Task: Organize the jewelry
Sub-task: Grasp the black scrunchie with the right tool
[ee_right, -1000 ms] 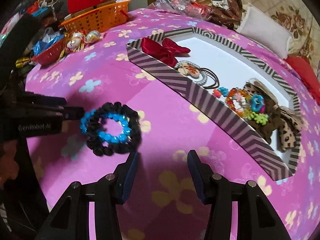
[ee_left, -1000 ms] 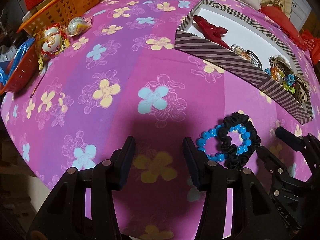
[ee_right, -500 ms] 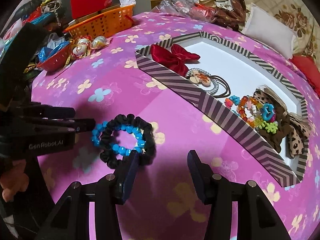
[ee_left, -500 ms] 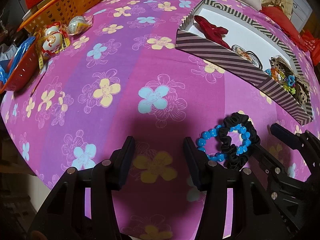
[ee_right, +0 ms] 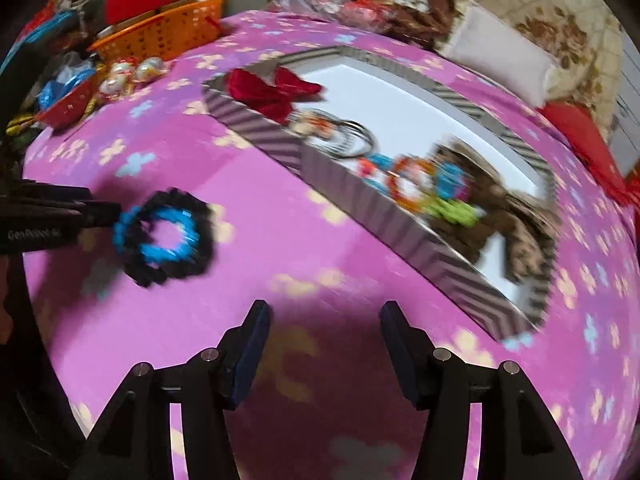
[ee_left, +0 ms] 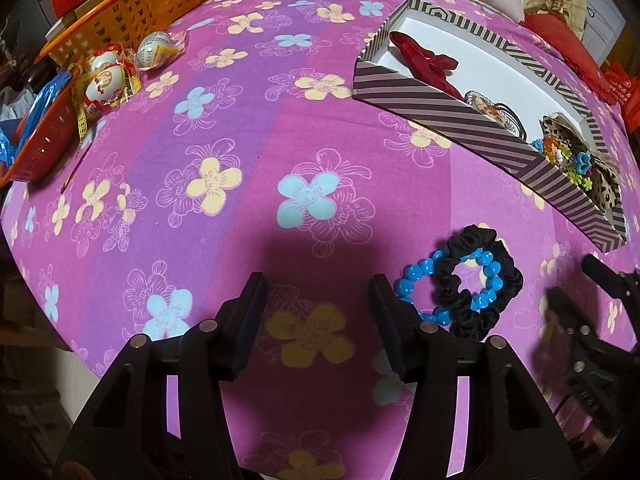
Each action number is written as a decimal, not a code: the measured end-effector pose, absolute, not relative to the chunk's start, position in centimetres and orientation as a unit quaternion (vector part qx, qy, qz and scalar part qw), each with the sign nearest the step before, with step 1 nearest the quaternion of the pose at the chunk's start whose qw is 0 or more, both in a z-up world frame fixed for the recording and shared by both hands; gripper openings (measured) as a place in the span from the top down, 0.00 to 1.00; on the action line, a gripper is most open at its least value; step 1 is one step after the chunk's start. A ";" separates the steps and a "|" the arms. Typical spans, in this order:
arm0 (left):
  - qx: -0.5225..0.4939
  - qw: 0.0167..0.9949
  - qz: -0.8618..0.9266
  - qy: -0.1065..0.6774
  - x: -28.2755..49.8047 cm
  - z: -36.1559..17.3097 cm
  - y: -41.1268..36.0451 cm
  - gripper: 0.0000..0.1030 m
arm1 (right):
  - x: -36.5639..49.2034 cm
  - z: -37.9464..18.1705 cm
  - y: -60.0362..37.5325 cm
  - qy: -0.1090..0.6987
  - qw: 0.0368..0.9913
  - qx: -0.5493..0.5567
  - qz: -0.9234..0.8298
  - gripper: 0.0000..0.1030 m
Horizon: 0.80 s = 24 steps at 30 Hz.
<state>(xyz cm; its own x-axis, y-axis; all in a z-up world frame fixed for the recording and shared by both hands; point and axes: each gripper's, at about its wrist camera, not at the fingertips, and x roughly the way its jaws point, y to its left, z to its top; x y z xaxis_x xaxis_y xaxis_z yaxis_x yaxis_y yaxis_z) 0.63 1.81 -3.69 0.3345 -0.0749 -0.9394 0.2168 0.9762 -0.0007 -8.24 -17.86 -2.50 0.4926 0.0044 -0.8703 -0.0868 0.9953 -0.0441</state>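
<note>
Evidently the black scrunchie (ee_left: 478,280) and blue bead bracelet (ee_left: 420,276) lie interlinked on the floral bedspread (ee_left: 240,120), beside the striped tray (ee_left: 440,114). Both the left hand-held gripper (ee_left: 318,320) and right hand-held gripper (ee_right: 324,344) gape empty. A careless pinch might lift both together. Only the left view is sharp; the right view alone shows the tray's whole interior.

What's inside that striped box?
The striped box holds a red bow, a ring-shaped hair tie, colourful beads and a leopard-print bow on its white floor. The near wall hides their lower parts.
</note>
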 end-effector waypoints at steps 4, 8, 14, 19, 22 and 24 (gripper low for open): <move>0.061 0.815 -0.088 0.570 0.6 -3.7 1.8 0.47 | -8.5 -1.4 -17.4 0.484 0.872 -0.002 0.069 0.47; 0.060 0.814 -0.087 0.571 0.7 -3.7 1.8 0.46 | -7.1 -1.6 -15.0 0.481 0.873 -0.008 0.087 0.47; 0.060 0.814 -0.088 0.571 0.5 -3.7 1.8 0.46 | -5.2 -2.9 -13.1 0.493 0.865 -0.021 0.090 0.47; 0.060 0.815 -0.090 0.570 0.5 -3.7 1.9 0.46 | -4.8 -3.1 -13.5 0.492 0.867 -0.019 0.078 0.47; 0.060 0.815 -0.089 0.570 0.5 -3.7 1.9 0.46 | -4.9 -3.1 -14.1 0.495 0.866 -0.014 0.075 0.46; 0.059 0.815 -0.087 0.569 0.5 -3.7 1.9 0.45 | -4.8 -3.2 -14.3 0.494 0.866 -0.011 0.076 0.46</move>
